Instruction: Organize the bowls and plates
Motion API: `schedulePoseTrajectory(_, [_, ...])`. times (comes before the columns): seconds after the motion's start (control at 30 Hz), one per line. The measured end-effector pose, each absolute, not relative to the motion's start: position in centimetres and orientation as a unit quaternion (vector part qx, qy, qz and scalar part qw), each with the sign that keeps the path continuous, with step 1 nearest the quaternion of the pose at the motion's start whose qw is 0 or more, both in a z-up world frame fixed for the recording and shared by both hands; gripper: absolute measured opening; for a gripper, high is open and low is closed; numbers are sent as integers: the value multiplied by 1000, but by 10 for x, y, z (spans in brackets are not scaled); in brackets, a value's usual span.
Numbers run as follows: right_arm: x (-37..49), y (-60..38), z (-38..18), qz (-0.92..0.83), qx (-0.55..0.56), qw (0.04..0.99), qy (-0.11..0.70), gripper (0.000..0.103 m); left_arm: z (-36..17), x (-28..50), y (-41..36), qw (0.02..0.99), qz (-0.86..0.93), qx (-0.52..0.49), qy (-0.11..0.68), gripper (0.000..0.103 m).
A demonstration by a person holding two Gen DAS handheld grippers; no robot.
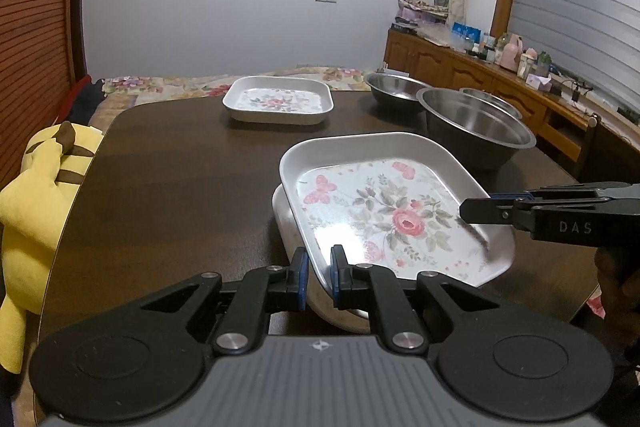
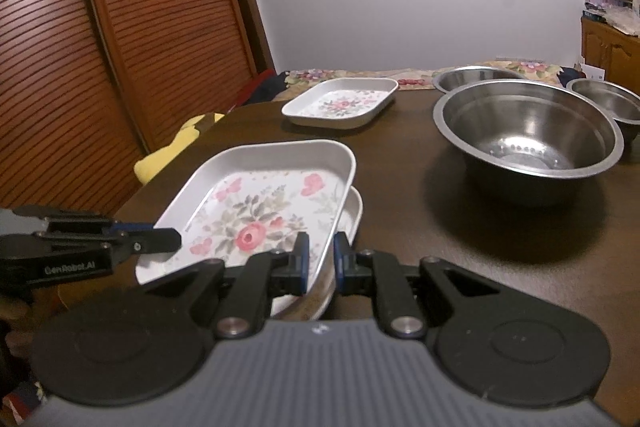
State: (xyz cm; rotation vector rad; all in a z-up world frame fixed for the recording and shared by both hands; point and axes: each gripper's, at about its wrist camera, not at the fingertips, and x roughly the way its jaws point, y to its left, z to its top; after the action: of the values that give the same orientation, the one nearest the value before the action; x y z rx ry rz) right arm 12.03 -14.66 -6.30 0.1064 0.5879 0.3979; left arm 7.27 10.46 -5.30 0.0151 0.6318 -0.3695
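Observation:
A white rectangular plate with a rose print [image 1: 380,211] [image 2: 260,203] hangs tilted just over a second white plate [image 1: 285,227] [image 2: 355,215] that lies on the dark table [image 1: 180,167]. My left gripper [image 1: 319,259] [image 2: 173,241] is shut on the near-left rim of the rose plate. My right gripper [image 2: 320,255] [image 1: 470,211] is shut on its right rim. A third rose-print plate [image 1: 278,101] [image 2: 340,103] sits at the far side. To the right stand three steel bowls: a large one [image 1: 476,131] [image 2: 528,143], one behind it [image 1: 396,91] [image 2: 476,75], and a small one [image 1: 492,99] [image 2: 608,103].
A yellow plush toy [image 1: 36,187] [image 2: 176,151] leans at the table's left edge. A louvred wooden door [image 2: 120,27] stands on the left. A sideboard with bottles [image 1: 500,67] runs along the right wall. Bare tabletop [image 2: 400,227] lies between the stacked plates and the large bowl.

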Motion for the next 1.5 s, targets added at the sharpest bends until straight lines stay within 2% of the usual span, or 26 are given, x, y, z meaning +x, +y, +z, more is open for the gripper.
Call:
schedulePoseTrajectory(0.67, [121,-142,-71,184,32,937,294,16,-62,70,91,942,-151,53,294,17])
schedulePoseTrajectory(1.23, [121,-142,-74,186,37,937,294,16,-67,72,94,941,-154,41,298,17])
schedulePoseTrajectory(1.5, [117,-147,-65,190,46,939,283,16,-54,73,100,945,-152,29,288,21])
